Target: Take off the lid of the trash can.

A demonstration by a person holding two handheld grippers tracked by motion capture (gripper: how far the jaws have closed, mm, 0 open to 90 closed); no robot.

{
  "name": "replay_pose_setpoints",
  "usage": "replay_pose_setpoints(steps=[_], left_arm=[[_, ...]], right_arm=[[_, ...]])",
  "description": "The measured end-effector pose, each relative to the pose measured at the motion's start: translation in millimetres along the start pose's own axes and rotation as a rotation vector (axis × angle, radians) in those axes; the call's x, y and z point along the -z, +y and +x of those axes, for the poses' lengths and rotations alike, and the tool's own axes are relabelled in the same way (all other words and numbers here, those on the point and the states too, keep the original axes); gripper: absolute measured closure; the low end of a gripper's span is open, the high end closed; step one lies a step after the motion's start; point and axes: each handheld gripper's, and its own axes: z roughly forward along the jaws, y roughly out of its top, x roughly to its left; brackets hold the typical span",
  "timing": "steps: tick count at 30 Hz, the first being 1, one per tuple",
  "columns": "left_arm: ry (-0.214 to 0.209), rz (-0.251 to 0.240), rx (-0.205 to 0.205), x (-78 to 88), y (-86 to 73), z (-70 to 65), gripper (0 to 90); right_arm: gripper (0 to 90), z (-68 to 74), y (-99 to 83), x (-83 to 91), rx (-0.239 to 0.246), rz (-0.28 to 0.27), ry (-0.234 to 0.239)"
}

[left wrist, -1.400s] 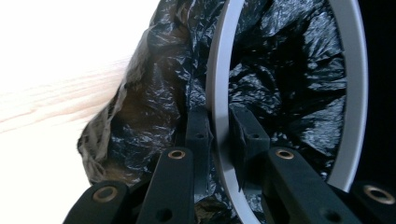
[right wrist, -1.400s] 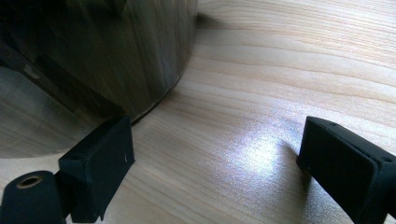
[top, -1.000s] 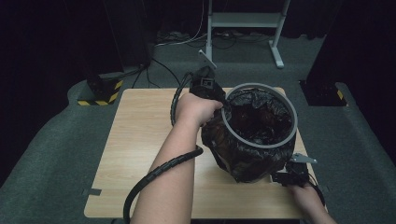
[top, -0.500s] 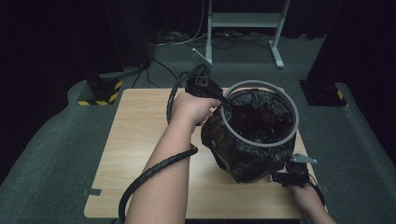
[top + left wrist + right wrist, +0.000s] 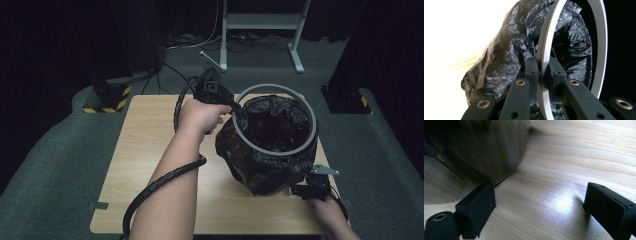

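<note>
Compared with a second ago, the left hand and its gripper sit a touch farther from the person, and the grey ring has tipped a bit along with them. Small shift, nothing dramatic. The right side looks the same.

So the left gripper is clamped on the near-left part of that grey ring, one jaw outside it and one inside, pads squeezing the ring with the black bin bag bunched in right there. You can see it really clearly in the left gripper view, where the ring runs straight up between the two jaws.

That ring sits at the mouth of the bin, with the crinkly bag draped down over the outside and also lining the inside. The bin stands on the right half of the wooden table, toward the near edge, and the ring looks tilted rather than level.

The right gripper is down low at the near-right foot of the bin, resting on or just above the tabletop, with the right hand behind it. In its own view the jaws are spread wide with nothing between them but bare wood. One jaw tip is just beside the bin's smooth curved wall; I can't tell if it touches.
</note>
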Motion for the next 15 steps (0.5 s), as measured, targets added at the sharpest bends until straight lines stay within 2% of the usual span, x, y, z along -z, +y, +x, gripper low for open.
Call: replay_pose_setpoints(steps=[7,11,15], left_arm=[[-0.003,-0.001,0.001,6.1,-2.3,10.0,80.7],[0.011,-0.002,0.003,9.3,-3.5,15.2,80.7],[-0.001,-0.01,0.008,13.4,-5.2,20.2,80.7]], right_arm=[[10.2,0.0,0.0,0.0,0.0,0.0,0.0],[10.2,-0.3,-0.1,0.1,0.001,0.0,0.002],[10.2,-0.2,-0.1,0.1,0.001,0.0,0.002]])
